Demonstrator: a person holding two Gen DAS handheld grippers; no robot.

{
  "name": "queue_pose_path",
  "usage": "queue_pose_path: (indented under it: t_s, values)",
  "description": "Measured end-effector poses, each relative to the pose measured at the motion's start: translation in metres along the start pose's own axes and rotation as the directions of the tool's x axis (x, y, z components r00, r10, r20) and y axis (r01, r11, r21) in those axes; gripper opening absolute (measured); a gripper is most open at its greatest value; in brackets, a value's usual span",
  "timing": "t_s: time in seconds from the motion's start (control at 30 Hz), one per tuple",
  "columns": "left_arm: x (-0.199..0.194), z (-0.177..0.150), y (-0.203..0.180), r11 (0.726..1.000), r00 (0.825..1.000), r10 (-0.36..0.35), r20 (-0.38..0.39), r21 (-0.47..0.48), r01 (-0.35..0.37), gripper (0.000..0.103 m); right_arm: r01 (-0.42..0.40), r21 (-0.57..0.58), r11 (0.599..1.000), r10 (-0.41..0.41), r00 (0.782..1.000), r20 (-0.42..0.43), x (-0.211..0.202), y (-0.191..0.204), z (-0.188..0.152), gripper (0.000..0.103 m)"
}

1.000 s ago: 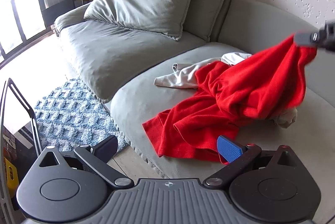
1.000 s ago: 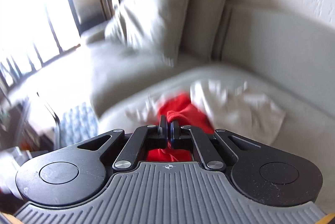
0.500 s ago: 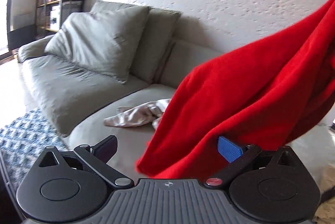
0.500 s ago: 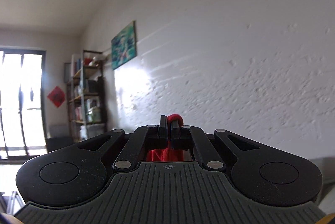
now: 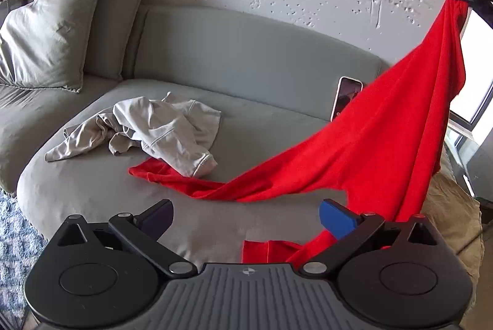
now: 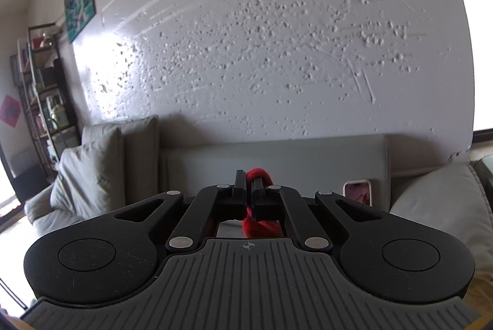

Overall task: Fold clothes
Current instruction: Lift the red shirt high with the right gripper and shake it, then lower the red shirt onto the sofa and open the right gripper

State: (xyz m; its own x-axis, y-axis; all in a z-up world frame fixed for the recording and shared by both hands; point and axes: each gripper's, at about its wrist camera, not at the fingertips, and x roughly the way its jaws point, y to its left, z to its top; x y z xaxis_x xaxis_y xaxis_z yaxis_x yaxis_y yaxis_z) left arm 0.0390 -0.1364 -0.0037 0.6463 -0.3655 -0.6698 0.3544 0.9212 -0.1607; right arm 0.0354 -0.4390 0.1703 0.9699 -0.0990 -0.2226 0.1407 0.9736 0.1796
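1. High over the right end of the sofa (image 5: 246,52), the right gripper (image 6: 249,191) holds a pinch of the red garment (image 5: 385,145); its jaws are closed tight on the cloth, with a small red loop showing above them.
2. From this hold the garment hangs down in a long slope. Its low end lies on the seat, partly under the grey garment (image 5: 160,129) near the middle of the seat.
3. The left gripper (image 5: 246,216) is low at the front edge of the seat, jaws wide apart and holding nothing; red cloth lies just below and beside its blue pad.
4. The cloth looks soft, light and limp, so I think it will sag and not keep any shape.
5. A good place to take it is probably a free edge or corner near the left gripper, so the two holds can spread it flat.
6. A phone (image 5: 345,102) leans on the backrest, close behind the hanging cloth.
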Motion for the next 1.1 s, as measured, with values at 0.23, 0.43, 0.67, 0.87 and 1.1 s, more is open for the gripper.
queue_pose_path:
  t_s: [0.23, 0.43, 0.67, 0.87, 1.1]
  values:
    - [-0.028, 0.015, 0.013, 0.996, 0.983, 0.072, 0.168, -0.059, -0.063, 0.101, -0.003, -0.284, 0.959, 0.133, 0.888, 0.441, -0.106, 0.068, 0.059, 0.002]
    - [-0.027, -0.009, 0.034, 0.994, 0.99, 0.099, 0.101, -0.055, -0.094, 0.101, -0.149, -0.388, 0.91, 0.199, 0.976, 0.092, -0.125, 0.091, -0.068, 0.002]
    - [0.005, -0.05, 0.046, 0.988, 0.984, 0.147, -0.099, -0.034, -0.151, 0.101, -0.251, -0.092, 0.964, 0.121, 0.716, -0.687, -0.071, 0.048, -0.292, 0.025]
    - [0.029, -0.062, 0.03, 0.991, 0.981, 0.136, -0.137, 0.006, -0.137, 0.1, -0.124, 0.048, 0.991, 0.126, 0.759, -0.638, -0.081, 0.019, -0.296, 0.047]
    - [0.068, -0.064, 0.023, 0.988, 0.966, 0.154, -0.206, 0.007, -0.156, 0.082, -0.042, 0.111, 0.993, 0.103, 0.764, -0.637, -0.055, 0.006, -0.288, 0.042]
